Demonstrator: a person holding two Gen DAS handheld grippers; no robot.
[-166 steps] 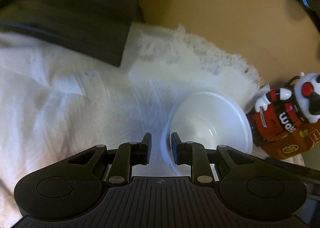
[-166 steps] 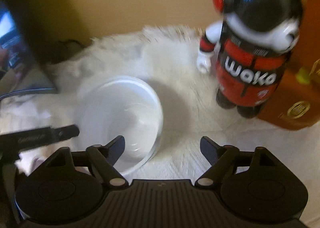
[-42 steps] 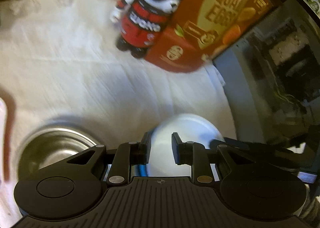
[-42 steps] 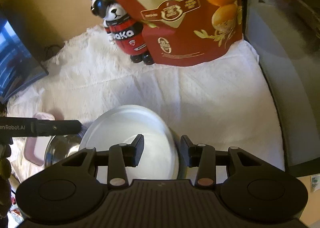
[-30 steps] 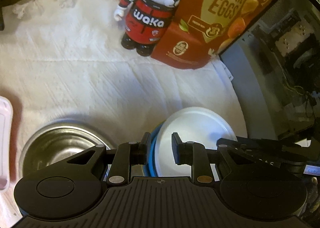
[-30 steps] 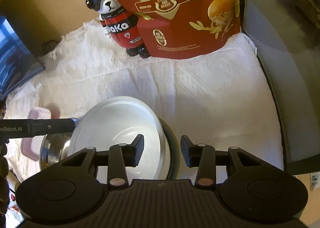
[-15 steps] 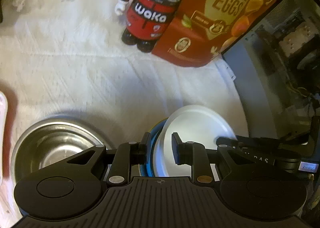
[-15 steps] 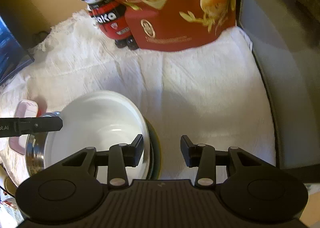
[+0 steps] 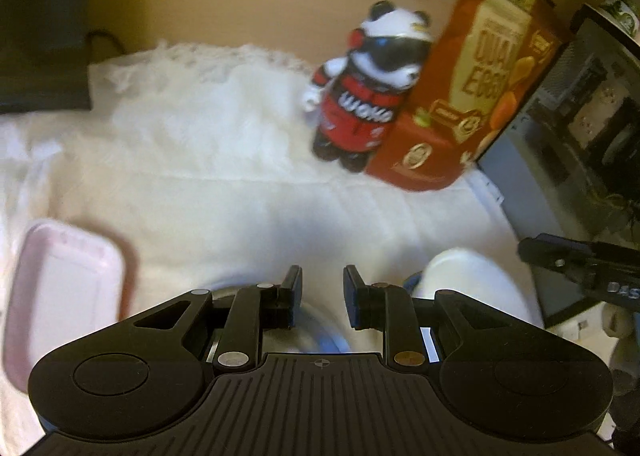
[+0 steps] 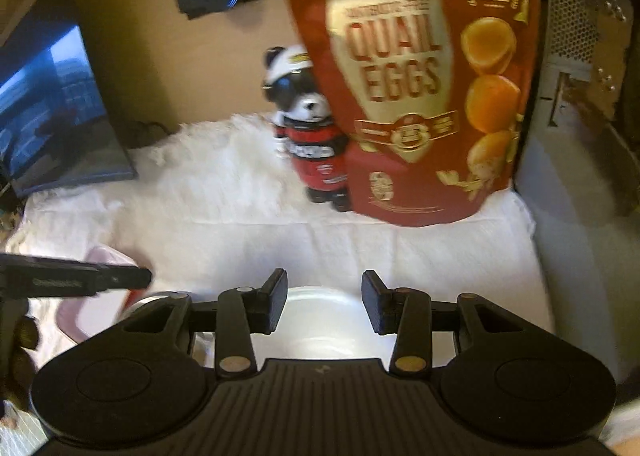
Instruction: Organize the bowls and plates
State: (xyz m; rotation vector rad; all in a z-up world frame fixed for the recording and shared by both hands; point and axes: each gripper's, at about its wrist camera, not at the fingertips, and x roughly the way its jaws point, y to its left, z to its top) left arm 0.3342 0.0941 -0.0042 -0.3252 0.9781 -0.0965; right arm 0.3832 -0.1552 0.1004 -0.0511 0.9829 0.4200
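A white bowl [image 9: 476, 288] [image 10: 320, 320] rests on the white cloth at the near right, nested on a blue-rimmed dish [image 9: 412, 280]. Left of it stands a steel bowl [image 9: 316, 336] [image 10: 156, 300], mostly hidden under my left gripper [image 9: 322, 290]. That gripper hovers over the steel bowl's far rim, jaws a little apart with nothing between them. My right gripper [image 10: 324, 302] hangs above the white bowl, jaws apart and not touching it. Each gripper shows in the other's view: the right gripper [image 9: 580, 264] and the left gripper [image 10: 80, 280].
A pink lid [image 9: 60, 288] [image 10: 92, 296] lies at the left. A panda figure [image 9: 372, 95] [image 10: 308, 127] and a red quail-egg bag [image 9: 472, 95] [image 10: 420, 95] stand at the back. A dark screen [image 10: 48, 115] stands back left, a grey case [image 10: 580, 115] along the right.
Both grippers have lifted back off the white bowl, which stays nested on the blue dish. The left gripper swung left over the steel bowl, and the pink lid came into view.
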